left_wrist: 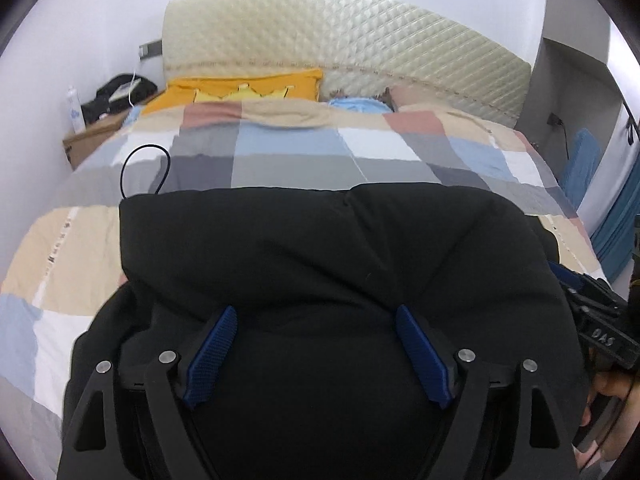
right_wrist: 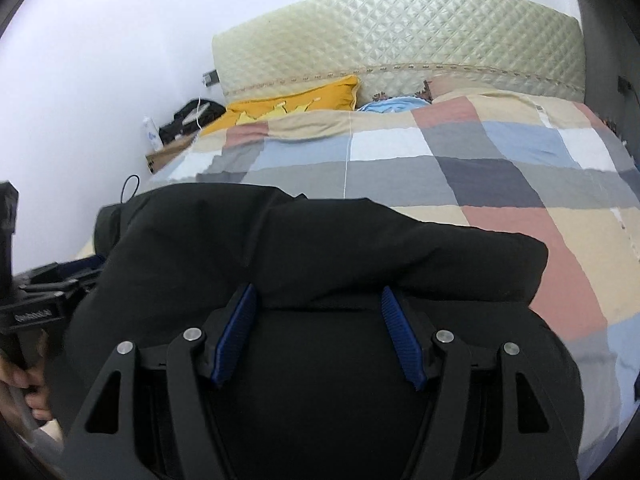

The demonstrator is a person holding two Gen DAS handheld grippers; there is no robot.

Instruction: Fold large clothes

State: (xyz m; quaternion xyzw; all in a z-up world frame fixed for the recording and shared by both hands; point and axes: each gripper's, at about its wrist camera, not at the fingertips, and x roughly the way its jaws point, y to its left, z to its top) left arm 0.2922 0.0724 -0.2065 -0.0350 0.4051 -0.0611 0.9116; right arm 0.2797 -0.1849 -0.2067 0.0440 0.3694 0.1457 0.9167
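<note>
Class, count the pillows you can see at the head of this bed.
2, maybe more. A yellow pillow lies left against the headboard, a light blue pillow beside it at the middle. The checked quilt may hide others.

Two wrist fisheye views, both low over the bed, facing its headboard.

Left wrist view: rides behind the left claw (left_wrist: 316, 354), angled downward, very near the black garment (left_wrist: 320, 248) that fills its lower half; the right claw's body (left_wrist: 600, 320) enters at its right edge. Right wrist view: rides behind the right claw (right_wrist: 318, 334), equally close and tilted down, placed further right, with the left claw's body (right_wrist: 36, 304) at its left edge. Shared: garment, checked quilt (left_wrist: 304, 152), yellow pillow (left_wrist: 240, 90), quilted headboard (left_wrist: 344, 36), white wall (left_wrist: 80, 20), bedside clutter (left_wrist: 116, 96).
</note>
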